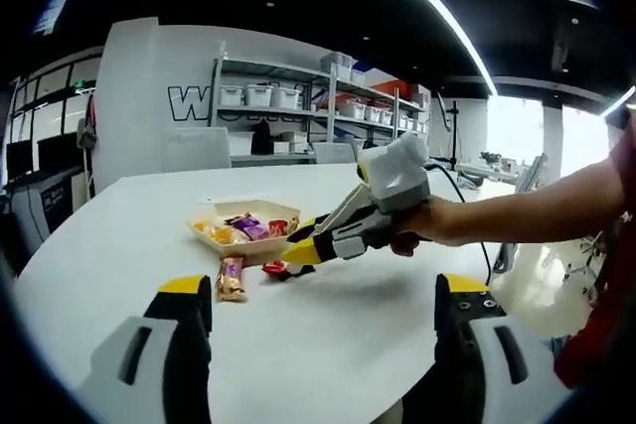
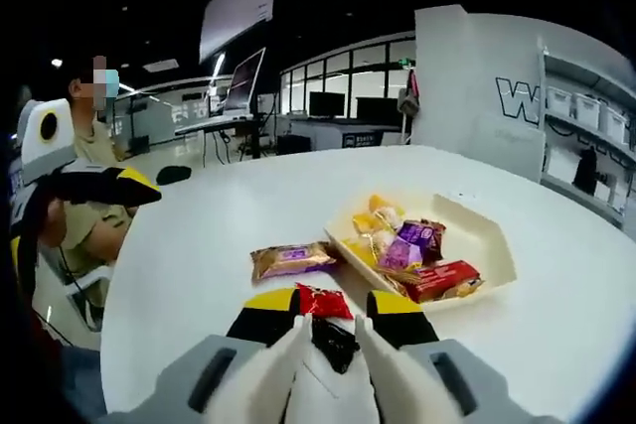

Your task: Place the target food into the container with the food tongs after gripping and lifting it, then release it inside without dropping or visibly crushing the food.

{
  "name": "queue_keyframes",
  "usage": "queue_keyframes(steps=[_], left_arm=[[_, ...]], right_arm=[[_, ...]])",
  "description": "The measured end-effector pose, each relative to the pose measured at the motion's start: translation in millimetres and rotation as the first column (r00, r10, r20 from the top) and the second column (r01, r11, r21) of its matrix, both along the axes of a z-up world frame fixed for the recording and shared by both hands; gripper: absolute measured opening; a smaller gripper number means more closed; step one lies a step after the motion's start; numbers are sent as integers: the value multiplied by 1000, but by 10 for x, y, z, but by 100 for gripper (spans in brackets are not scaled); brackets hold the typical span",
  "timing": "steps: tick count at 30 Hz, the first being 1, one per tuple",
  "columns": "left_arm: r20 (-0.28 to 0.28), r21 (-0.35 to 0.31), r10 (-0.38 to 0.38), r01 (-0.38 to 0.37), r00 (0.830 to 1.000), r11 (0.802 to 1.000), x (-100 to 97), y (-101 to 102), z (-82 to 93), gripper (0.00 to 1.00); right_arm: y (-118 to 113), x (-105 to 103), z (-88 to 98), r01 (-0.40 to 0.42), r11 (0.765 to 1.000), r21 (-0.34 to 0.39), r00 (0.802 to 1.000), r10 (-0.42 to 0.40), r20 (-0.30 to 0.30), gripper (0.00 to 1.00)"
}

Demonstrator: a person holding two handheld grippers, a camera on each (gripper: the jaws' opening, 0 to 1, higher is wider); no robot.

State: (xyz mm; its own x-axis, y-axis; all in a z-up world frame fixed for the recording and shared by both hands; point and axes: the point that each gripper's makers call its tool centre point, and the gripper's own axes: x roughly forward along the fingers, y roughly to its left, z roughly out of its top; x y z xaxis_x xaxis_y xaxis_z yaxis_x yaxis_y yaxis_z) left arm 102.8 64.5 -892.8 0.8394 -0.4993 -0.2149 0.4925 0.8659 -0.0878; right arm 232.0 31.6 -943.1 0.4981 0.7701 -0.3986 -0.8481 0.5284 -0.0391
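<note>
Gripping a red-wrapped snack (image 2: 324, 301) beside the tray (image 2: 492, 245) — right claw (image 2: 333, 330) clamped, left claw (image 1: 323, 305) wide open, empty above the tabletop (image 2: 229, 215).

table (image 2: 248, 206) white | tray (image 2: 494, 245) cream | packet (image 2: 292, 260) gold, purple label | right tongs (image 2: 333, 310) yellow-black tips | wrapper (image 2: 323, 300) red

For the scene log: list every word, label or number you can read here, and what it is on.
"W": large dark lettering on the white wall; the rest is hidden by the shelving.
Snack wrappers in the tray and the packet on the table: printing too small and blurred to read.
</note>
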Motion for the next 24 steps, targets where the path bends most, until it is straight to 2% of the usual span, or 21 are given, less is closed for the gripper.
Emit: queue_keyframes(steps=[6, 9, 11, 14, 18, 19, 21, 24], left_arm=[[-6, 11, 3, -2, 1000, 1000, 0, 36, -53, 99], [-12, -1, 1, -1, 1000, 1000, -5, 56, -57, 98], [-9, -3, 1, -1, 1000, 1000, -11, 56, -52, 97], [-26, -5, -2, 2, 1000, 1000, -20, 40, -92, 96], [-19, -7, -6, 5, 1000, 1000, -53, -16, -74, 96], [-19, -8, -6, 6, 1000, 1000, -55, -22, -62, 96], [-11, -4, -10, 10, 1000, 1000, -61, -29, -25, 95], [2, 9, -5, 5, 1000, 1000, -45, 4, 54, 95]], right_arm=[[-33, -20, -9, 46, 998, -34, 999, -47, -10, 19], [-78, -27, -24, 95, 994, -53, 995, -97, -39, 20], [-105, -9, -29, 142, 989, -37, 987, -144, -66, 20], [-145, 34, -26, 181, 983, -33, 982, -183, -56, 19], [-171, 47, -25, 209, 978, -21, 976, -210, -60, 19], [-176, 43, -24, 217, 976, -13, 974, -217, -68, 19], [-193, 3, -15, 252, 967, 17, 960, -248, -133, 19], [-169, -67, -7, 225, 973, 55, 966, -215, -145, 19]])
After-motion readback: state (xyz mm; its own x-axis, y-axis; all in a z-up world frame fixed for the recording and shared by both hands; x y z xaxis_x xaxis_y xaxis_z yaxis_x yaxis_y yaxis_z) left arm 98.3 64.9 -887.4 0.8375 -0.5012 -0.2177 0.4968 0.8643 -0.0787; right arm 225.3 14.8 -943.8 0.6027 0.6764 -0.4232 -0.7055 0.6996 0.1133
